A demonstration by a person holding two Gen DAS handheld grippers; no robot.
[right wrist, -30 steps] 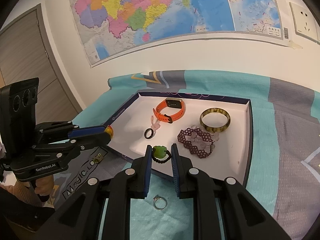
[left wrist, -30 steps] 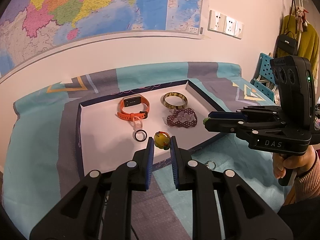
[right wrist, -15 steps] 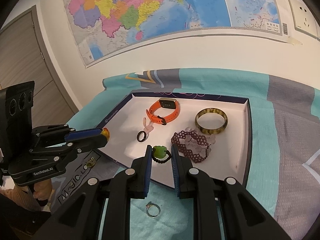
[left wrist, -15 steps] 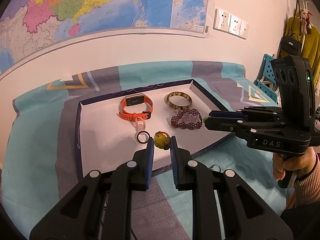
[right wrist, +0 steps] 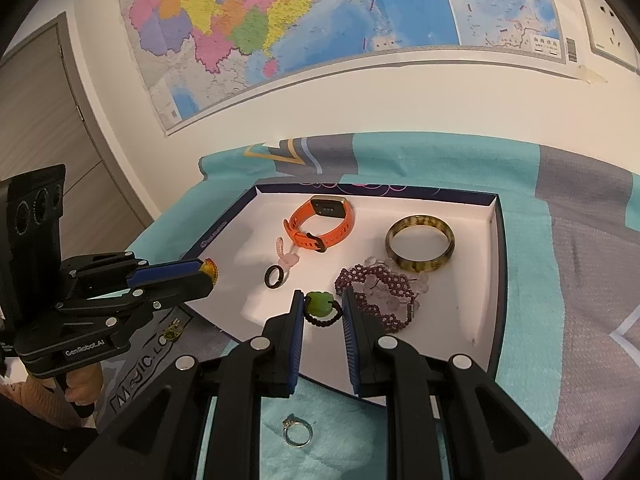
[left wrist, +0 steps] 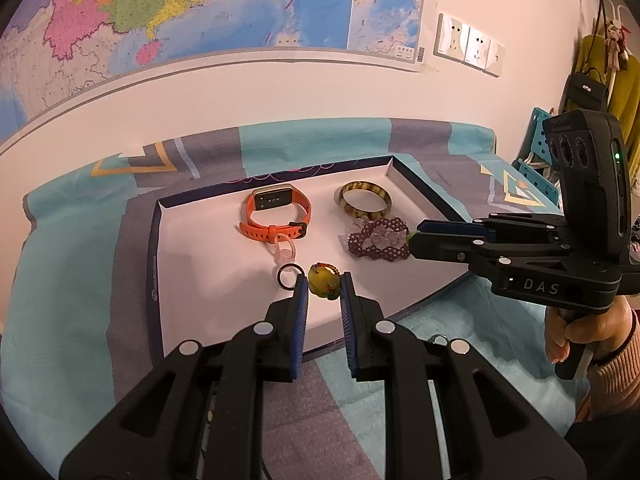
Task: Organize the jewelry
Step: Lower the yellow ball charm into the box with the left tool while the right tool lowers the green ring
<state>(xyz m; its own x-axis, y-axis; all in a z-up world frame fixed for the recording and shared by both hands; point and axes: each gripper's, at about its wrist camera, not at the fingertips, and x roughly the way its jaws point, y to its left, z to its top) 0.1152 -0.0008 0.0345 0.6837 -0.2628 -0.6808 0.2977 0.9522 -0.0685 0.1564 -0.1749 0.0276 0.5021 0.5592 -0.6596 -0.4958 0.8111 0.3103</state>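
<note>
A white-lined tray (left wrist: 192, 264) (right wrist: 480, 320) lies on the teal and grey cloth. In it are an orange watch (left wrist: 276, 212) (right wrist: 320, 224), a tortoiseshell bangle (left wrist: 365, 200) (right wrist: 420, 248), a purple bead bracelet (left wrist: 378, 240) (right wrist: 380, 292), a black ring (left wrist: 287, 276) (right wrist: 276, 276) and a pink charm (left wrist: 285, 248) (right wrist: 286, 254). My left gripper (left wrist: 324, 286) is shut on a yellow bead ring (left wrist: 323, 281) above the tray's near part. My right gripper (right wrist: 322, 306) is shut on a green stone ring (right wrist: 320, 305) over the tray's near edge.
A silver ring (right wrist: 297, 434) (left wrist: 439, 339) lies on the cloth in front of the tray. A small greenish piece (right wrist: 173, 334) lies on the cloth left of the tray. A wall with a map (left wrist: 200, 8) stands behind. Blue crates (left wrist: 536, 176) are at far right.
Both grippers have pulled back and risen a little, each still holding its ring; the tray sits lower and farther in both views.
</note>
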